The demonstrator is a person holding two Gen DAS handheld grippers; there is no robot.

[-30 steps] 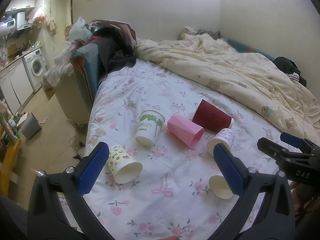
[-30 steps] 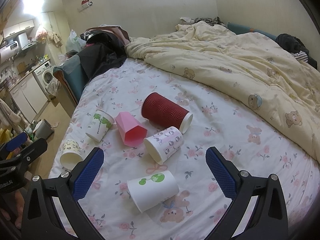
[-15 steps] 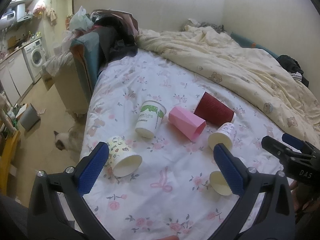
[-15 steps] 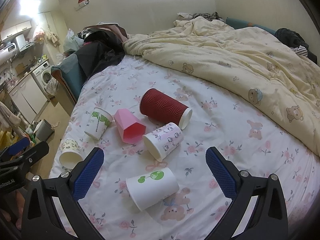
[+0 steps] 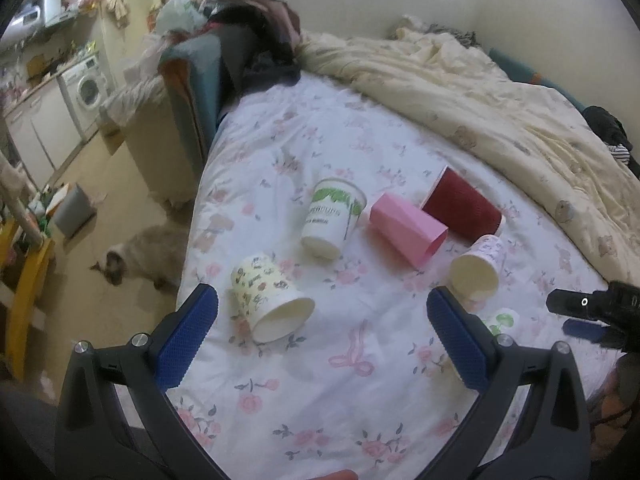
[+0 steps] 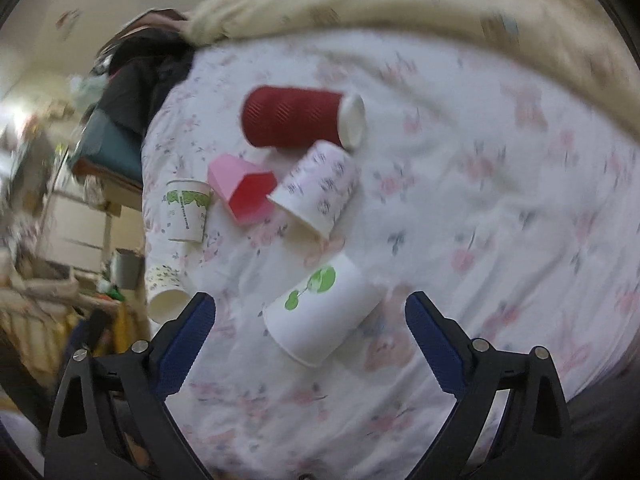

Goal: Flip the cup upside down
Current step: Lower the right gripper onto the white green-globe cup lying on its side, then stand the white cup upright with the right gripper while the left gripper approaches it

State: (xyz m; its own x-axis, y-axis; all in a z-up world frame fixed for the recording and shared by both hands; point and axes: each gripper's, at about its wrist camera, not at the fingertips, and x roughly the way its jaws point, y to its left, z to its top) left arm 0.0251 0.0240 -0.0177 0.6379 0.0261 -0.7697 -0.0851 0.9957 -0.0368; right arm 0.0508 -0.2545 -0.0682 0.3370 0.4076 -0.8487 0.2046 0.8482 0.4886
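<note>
- White paper cup with a green sprout (image 6: pixel 322 314) lies on its side on the bed (image 6: pixel 480 208), and it now sits right between the 2 blue tips of the right tongs (image 6: pixel 310 322).
- Half a second ago this cup was farther ahead of those tongs. Now the right tongs are lower and closer to it, and that picture is blurry, so I think they are moving fast.
- The right tongs are wide apart and hold nothing. The cup's open mouth points down toward them.
- The left tongs (image 5: pixel 322 332) are wide apart too, and empty. They have also come closer to the bed, near the yellowish cup with little drawings (image 5: pixel 270 302), which lies on its side with its mouth toward the camera.
- 4 more cups lie on their sides: a green-print cup (image 5: pixel 334 218), a pink cup (image 5: pixel 406 230), a red ribbed cup (image 6: pixel 298 116) and a cup with purple prints (image 6: pixel 318 188).
- A cat (image 5: pixel 138 250) walks on the floor beside the bed. It came into sight in the last second.
- No cup stands upside down yet, so the job is only starting.
- I think the sprout cup is the next one to be grabbed. It is thin paper, so a hard squeeze could crush it, and the soft bed could make it tip.
</note>
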